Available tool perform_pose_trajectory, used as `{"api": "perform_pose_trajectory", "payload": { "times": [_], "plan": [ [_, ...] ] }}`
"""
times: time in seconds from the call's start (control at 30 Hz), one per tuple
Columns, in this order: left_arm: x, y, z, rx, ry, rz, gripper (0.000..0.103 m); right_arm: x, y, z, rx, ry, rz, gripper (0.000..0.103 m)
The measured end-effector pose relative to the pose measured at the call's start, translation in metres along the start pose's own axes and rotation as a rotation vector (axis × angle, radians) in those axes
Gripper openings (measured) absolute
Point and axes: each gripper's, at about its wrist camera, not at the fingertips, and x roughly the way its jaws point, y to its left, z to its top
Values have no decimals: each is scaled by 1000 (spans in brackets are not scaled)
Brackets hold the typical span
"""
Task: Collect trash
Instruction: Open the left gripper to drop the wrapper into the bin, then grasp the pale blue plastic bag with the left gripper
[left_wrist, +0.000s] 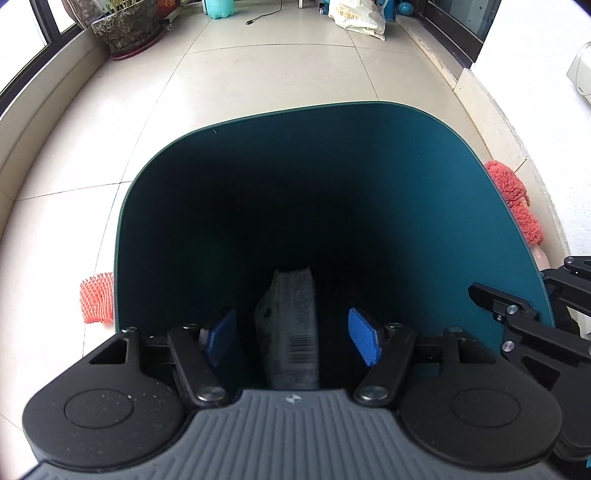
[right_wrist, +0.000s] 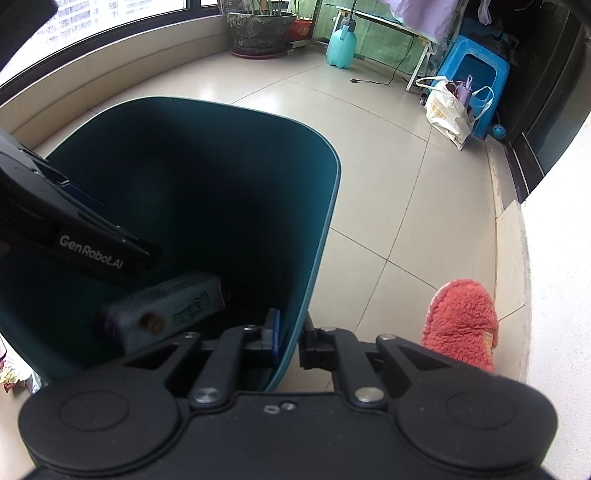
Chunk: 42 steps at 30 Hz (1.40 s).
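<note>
Left wrist view looks straight down into a dark teal bin (left_wrist: 424, 155) standing on the tiled floor (left_wrist: 258, 74). The left gripper (left_wrist: 291, 338) hangs over its mouth with the fingers (left_wrist: 364, 341) spread wide, and a small carton (left_wrist: 290, 332) with a barcode sits between them, blurred, touching neither pad. From the right wrist view the same carton (right_wrist: 166, 310) shows low inside the bin (right_wrist: 314, 229), beneath the black body of the left gripper (right_wrist: 74, 229).

The right gripper (right_wrist: 291, 338) is clamped on the bin's near wall: one blue-padded finger (right_wrist: 273, 334) is inside, the other outside, closed against the thin rim.

A fuzzy red slipper (right_wrist: 461, 325) lies on the floor just beside the bin on the right, and an orange foam fruit net (left_wrist: 96, 299) lies on the floor against its left side.
</note>
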Motion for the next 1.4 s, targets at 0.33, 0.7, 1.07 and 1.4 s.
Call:
{"api": "perform_pose_trajectory", "payload": {
  "times": [0.33,0.7,1.07,1.4],
  "plan": [
    [-50,8,-21,-1,-89,-53,67,4,6,2,-11,11,-28,8],
    [-99,47,-63,-85,-173,43,73,6,7,2,-17,20,-37,8],
    [-76,99,-132,-287,-95,139,80,6,8,1,-25,22,-42,9],
    [12,126,-203,-406,103,131,80,5,8,2,-29,24,-37,9]
  ]
}}
